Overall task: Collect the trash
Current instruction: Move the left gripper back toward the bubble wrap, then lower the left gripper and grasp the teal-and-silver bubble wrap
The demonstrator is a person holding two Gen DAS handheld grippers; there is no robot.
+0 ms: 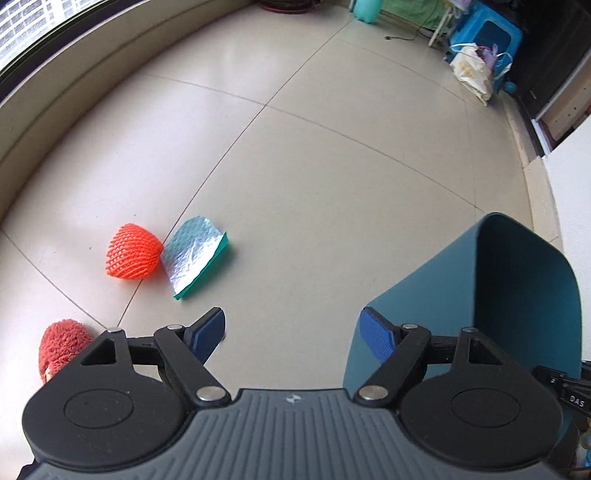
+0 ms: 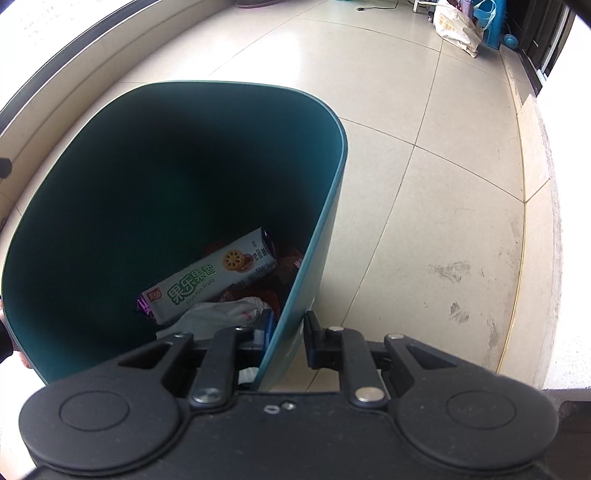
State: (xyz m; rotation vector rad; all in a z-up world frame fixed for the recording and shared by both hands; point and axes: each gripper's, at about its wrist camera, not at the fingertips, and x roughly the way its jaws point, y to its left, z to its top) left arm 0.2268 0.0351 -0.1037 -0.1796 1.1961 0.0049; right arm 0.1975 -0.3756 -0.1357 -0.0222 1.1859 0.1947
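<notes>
My left gripper [image 1: 291, 325] hangs open over the tiled floor with nothing between its blue pads. Ahead of it to the left lie an orange foam net [image 1: 133, 251] and a silver foil pouch [image 1: 195, 254] with a green edge, touching each other. A red fluffy item [image 1: 62, 347] lies at the lower left, partly hidden behind the gripper. The teal bin [image 1: 480, 295] stands just right of the left gripper. My right gripper [image 2: 290, 325] is shut on the bin's wall [image 2: 325, 221], one finger inside and one outside. Inside the bin lie a biscuit pack [image 2: 210, 277] and crumpled white wrapping [image 2: 221, 314].
A low window ledge [image 1: 55, 110] curves along the left. At the far right stand a blue plastic stool [image 1: 487, 33] and a white bag [image 1: 472, 74], with a black cable [image 1: 399, 38] on the floor. A raised threshold [image 2: 535, 166] runs along the right.
</notes>
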